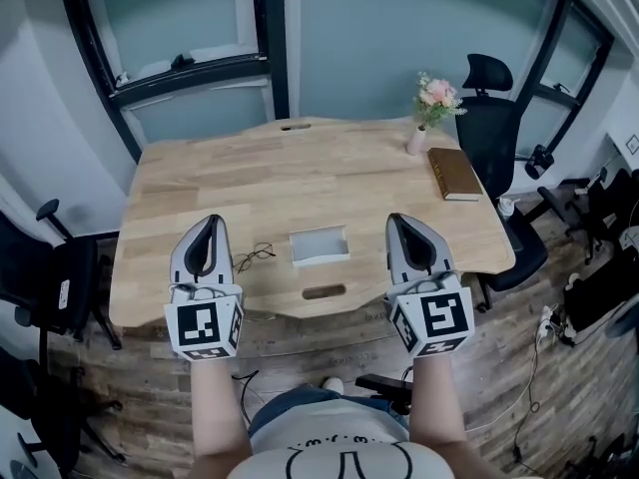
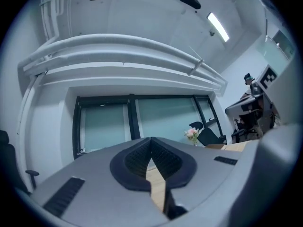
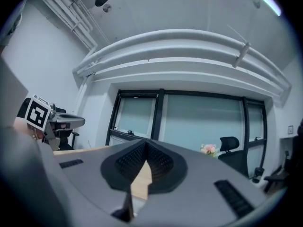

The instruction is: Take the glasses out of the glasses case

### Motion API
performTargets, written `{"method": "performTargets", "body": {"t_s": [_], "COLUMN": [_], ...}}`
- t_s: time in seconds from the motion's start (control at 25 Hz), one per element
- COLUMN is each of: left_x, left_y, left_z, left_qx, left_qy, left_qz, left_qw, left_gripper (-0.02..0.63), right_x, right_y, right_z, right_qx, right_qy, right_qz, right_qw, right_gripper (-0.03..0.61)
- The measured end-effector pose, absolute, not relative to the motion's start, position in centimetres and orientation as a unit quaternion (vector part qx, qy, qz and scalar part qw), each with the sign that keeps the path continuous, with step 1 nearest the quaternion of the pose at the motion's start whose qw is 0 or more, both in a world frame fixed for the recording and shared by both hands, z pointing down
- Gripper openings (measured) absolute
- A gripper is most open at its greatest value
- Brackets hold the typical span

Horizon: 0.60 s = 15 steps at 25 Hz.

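On the table (image 1: 230,168), near its front edge, the glasses (image 1: 256,257) lie bare on the wood, just left of the case (image 1: 319,245) and apart from it, so the task looks done.

Main risk, imo: the glasses sit close to the edge and right by the left gripper (image 1: 212,222). A low sweep or a careless set-down could knock them to the floor or bend the thin wire frame. A re-grab w/ hard jaws could scratch a lens.

Left gripper: jaws closed, nothing between them. The glasses are just right of its tip in the head view.

Right gripper (image 1: 397,221): also closed and empty, w/ the case between the two grippers. Both look raised off the table.
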<state>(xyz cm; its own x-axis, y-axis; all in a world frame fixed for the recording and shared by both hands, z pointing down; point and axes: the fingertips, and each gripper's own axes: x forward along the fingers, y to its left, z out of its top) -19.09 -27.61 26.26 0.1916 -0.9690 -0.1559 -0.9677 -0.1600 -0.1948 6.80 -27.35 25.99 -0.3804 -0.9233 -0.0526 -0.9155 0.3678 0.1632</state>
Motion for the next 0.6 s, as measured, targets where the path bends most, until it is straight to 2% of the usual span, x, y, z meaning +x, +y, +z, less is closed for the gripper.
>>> {"method": "performTargets", "body": {"t_s": [0.24,0.6], "left_x": [-19.7,-21.0], "left_y": [-27.6,-27.6], "left_z": [25.1,24.3], "left_qx": [-0.760,-0.757], "left_qy": [0.633,0.637], "left_qz": [-0.010,-0.001], "left_qw": [0.144,0.147], "left_gripper": [0.016,0.015], "right_x": [7.5,6.6], "right_y": [-27.5,-27.5], "right_z": [24.5,23.7], "right_qx": [0.575,0.570], "right_qy": [-0.812,-0.813], "right_qz": [-0.100,-0.117], "right_qw": [0.001,0.012], "right_gripper": [0.011,0.009]}}
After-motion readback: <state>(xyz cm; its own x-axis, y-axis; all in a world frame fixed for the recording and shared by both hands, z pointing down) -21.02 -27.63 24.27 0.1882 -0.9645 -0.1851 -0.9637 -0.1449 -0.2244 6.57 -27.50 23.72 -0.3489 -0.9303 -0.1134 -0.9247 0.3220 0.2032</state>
